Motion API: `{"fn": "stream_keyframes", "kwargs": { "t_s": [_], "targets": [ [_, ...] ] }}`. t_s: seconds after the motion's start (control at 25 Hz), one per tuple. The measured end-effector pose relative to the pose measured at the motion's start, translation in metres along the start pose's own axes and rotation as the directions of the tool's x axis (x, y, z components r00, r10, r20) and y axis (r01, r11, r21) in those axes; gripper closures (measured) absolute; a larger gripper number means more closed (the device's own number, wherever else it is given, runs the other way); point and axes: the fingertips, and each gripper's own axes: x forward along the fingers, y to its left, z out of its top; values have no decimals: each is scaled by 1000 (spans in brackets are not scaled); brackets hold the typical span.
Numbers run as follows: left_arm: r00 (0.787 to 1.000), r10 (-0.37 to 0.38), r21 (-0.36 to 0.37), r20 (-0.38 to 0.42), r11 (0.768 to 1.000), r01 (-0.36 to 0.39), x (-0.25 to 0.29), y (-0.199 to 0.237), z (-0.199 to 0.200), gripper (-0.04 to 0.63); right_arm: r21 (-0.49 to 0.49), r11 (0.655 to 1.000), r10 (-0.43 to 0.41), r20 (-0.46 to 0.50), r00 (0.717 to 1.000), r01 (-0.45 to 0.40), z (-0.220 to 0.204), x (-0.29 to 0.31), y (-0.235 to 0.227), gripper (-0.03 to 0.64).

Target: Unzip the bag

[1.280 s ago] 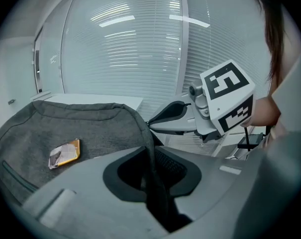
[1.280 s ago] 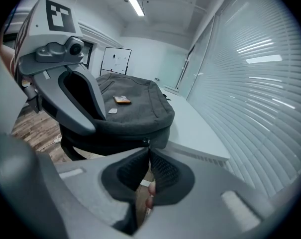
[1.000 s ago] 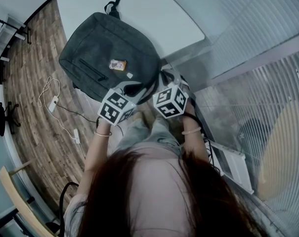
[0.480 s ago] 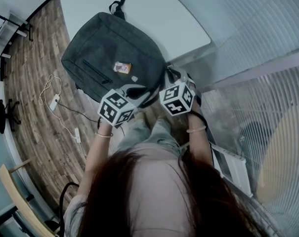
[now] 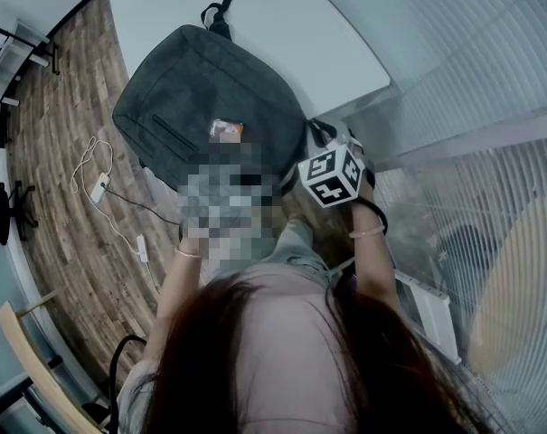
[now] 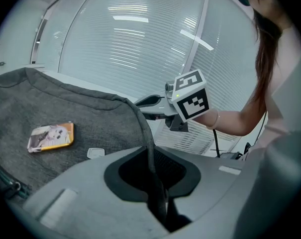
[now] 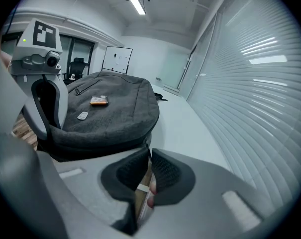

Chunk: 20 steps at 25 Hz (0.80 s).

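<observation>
A dark grey backpack (image 5: 192, 98) lies flat on the white table (image 5: 282, 25), with an orange tag (image 5: 226, 129) on its front. My left gripper (image 6: 151, 158) is at the bag's near edge. Its jaws have just been closing, and they pinch the bag's seam edge (image 6: 143, 128). In the head view a mosaic patch covers it. My right gripper (image 7: 149, 156) is at the bag's near right corner, and its marker cube (image 5: 332, 174) shows there. Its jaws are shut on a thin dark zipper pull (image 7: 148, 146) that comes off the bag (image 7: 115, 108).
The table ends just below the bag's near edge. A white cable and power strip (image 5: 97, 188) lie on the wood floor to the left. A wall of blinds (image 5: 490, 107) runs along the right. A wooden chair (image 5: 29, 351) stands at lower left.
My right gripper has moved to the right, away from the left one, along the bag's near edge. The left gripper has stayed at the bag's edge.
</observation>
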Motion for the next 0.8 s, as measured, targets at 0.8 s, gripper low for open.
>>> {"fn": "stream_keyframes", "kwargs": {
  "t_s": [0.8],
  "targets": [
    [996,-88,-32,-20,996,87,0,-1,-2,549,-24,1000,-16,63,998,17,39,27,-64,614]
  ]
}}
